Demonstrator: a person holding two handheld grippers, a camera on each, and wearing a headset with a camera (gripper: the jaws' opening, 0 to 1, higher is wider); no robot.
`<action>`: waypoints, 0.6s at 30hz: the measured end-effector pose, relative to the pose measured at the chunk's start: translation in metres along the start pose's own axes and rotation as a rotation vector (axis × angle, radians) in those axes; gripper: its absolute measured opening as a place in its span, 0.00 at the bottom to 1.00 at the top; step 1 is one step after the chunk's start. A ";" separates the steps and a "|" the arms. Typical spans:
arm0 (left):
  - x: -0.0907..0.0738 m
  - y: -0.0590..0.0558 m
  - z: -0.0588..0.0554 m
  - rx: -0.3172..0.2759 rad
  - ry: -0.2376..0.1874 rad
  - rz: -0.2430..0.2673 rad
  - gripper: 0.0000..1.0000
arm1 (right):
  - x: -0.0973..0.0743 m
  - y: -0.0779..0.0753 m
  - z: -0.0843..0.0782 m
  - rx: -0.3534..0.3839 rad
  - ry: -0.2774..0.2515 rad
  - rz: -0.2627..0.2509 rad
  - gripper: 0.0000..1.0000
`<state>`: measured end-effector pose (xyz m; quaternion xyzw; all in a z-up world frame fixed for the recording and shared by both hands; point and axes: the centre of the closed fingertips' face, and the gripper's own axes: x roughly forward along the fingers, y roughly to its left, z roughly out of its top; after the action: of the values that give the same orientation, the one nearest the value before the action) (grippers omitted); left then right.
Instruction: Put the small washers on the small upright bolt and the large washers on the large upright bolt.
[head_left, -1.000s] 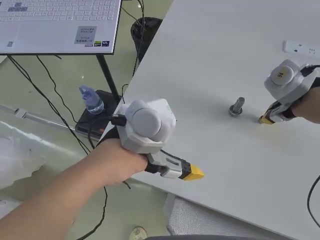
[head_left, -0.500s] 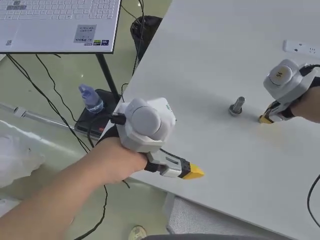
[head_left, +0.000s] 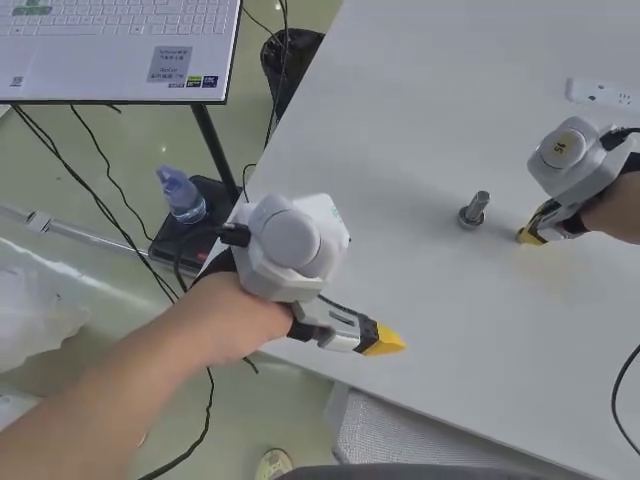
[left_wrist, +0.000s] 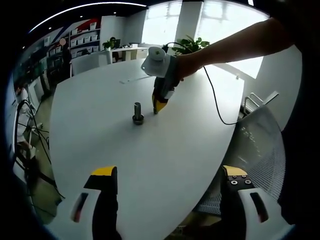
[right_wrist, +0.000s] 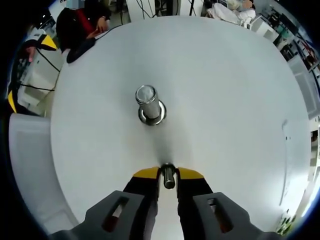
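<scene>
Right gripper (right_wrist: 169, 174) jaws clamp a small metal piece (right_wrist: 169, 180). The upright bolt (right_wrist: 149, 105) stands on the table (right_wrist: 235, 100) at 12 o'clock, near. Centre the piece above it before lowering. Left gripper (left_wrist: 169, 172) jaws: wide

From my end the table (head_left: 420, 90) reads plain white, no pattern. The left gripper (head_left: 385, 342) and the right gripper (head_left: 530, 237) both have pale grey-white bodies, a black band and yellow tips. The large bolt (right_wrist: 149, 104) is shiny silver. The small metal part (right_wrist: 169, 179) between the right jaws seems darker grey, though it's blurry. The bottle (head_left: 182, 198) is translucent blue, and the chair (left_wrist: 260, 145) is grey mesh.
</scene>
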<state>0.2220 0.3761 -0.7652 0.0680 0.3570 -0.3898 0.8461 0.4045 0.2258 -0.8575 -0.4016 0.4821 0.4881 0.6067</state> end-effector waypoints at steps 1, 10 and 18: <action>0.000 0.000 0.001 -0.003 -0.005 0.000 0.85 | 0.002 -0.002 0.000 0.001 -0.002 0.000 0.14; 0.000 -0.003 -0.003 -0.002 -0.003 0.002 0.86 | 0.000 -0.001 0.002 0.000 -0.004 0.003 0.21; -0.003 -0.003 -0.001 0.000 -0.006 0.007 0.86 | -0.009 -0.001 0.003 -0.003 -0.011 -0.005 0.21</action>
<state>0.2176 0.3762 -0.7638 0.0681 0.3542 -0.3871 0.8485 0.4053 0.2264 -0.8482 -0.4009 0.4772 0.4896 0.6099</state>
